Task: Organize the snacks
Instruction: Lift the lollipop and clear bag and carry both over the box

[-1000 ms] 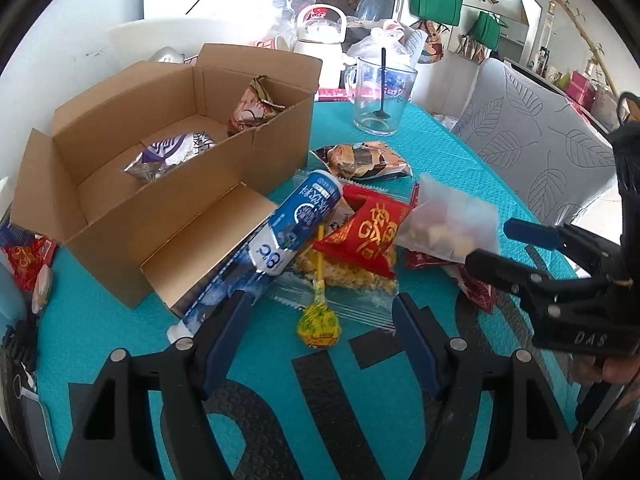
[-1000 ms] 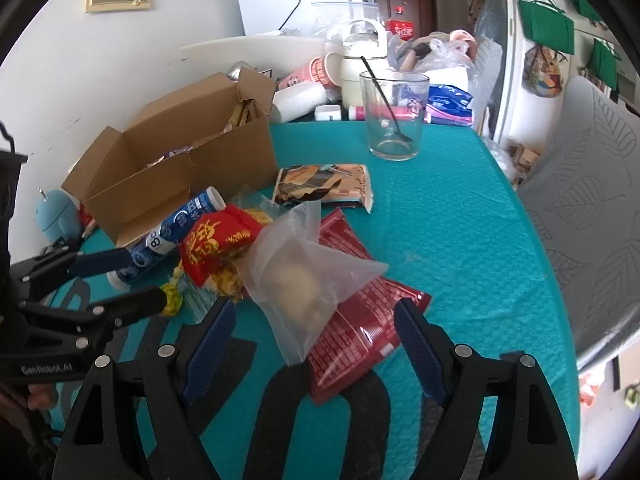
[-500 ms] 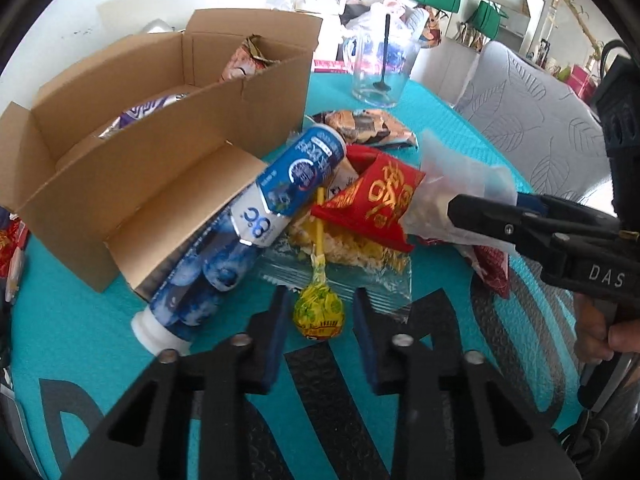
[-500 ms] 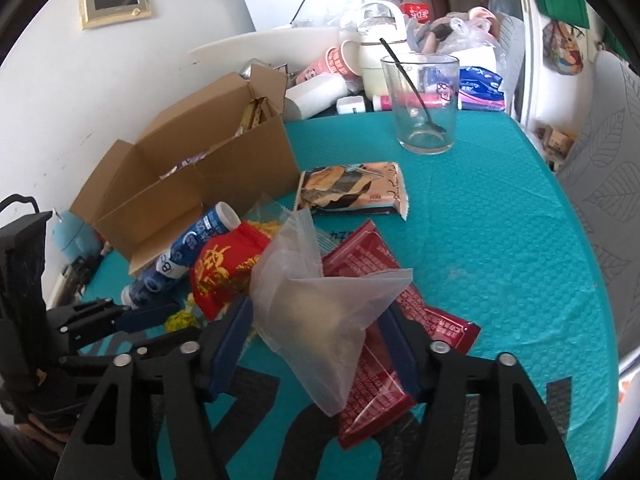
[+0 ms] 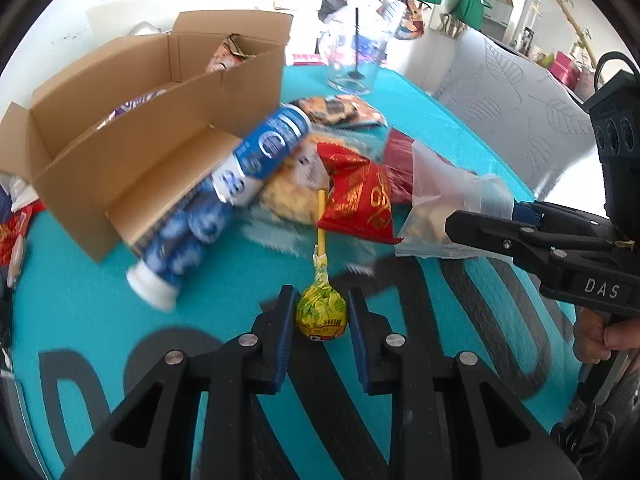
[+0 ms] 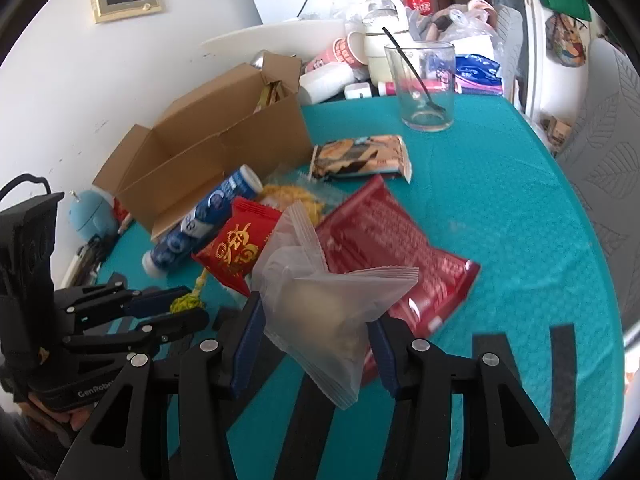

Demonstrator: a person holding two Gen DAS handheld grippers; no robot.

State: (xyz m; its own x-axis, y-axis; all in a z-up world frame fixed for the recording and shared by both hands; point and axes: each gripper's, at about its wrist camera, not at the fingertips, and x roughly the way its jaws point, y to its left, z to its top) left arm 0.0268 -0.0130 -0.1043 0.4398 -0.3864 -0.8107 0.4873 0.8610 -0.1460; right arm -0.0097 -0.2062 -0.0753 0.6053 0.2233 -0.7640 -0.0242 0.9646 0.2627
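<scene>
Left wrist view: the left gripper (image 5: pixel 322 316) is clamped on the yellow head of one lollipop (image 5: pixel 321 312); the blue pads touch both sides of the wrapper, and the stick runs away toward the far snacks.
Lollipop place: near middle of the teal table (image 5: pixel 224 280), its stick tip under the red pouch (image 5: pixel 360 200).
Right gripper (image 6: pixel 316 334): its jaws have just been closing, now narrow, with one clear bag (image 6: pixel 328 300) between the pads, which press its sides; the bag's corner sticks up and right.
Clear bag place: near centre in the right wrist view, over the dark red packet (image 6: pixel 388 252).
Box (image 5: pixel 132 132): one, open, far left; at least two wrapped snacks show inside.
Blue tube (image 5: pixel 224 200): one, lying against the box's near flap, white cap toward the near left.
Loose snacks on table: red pouch, dark red packet, one yellow crisp bag (image 5: pixel 288 196), one brown packet (image 6: pixel 360 158) farther back.
Glass (image 6: pixel 426 88): one, far right, with a spoon in it.
</scene>
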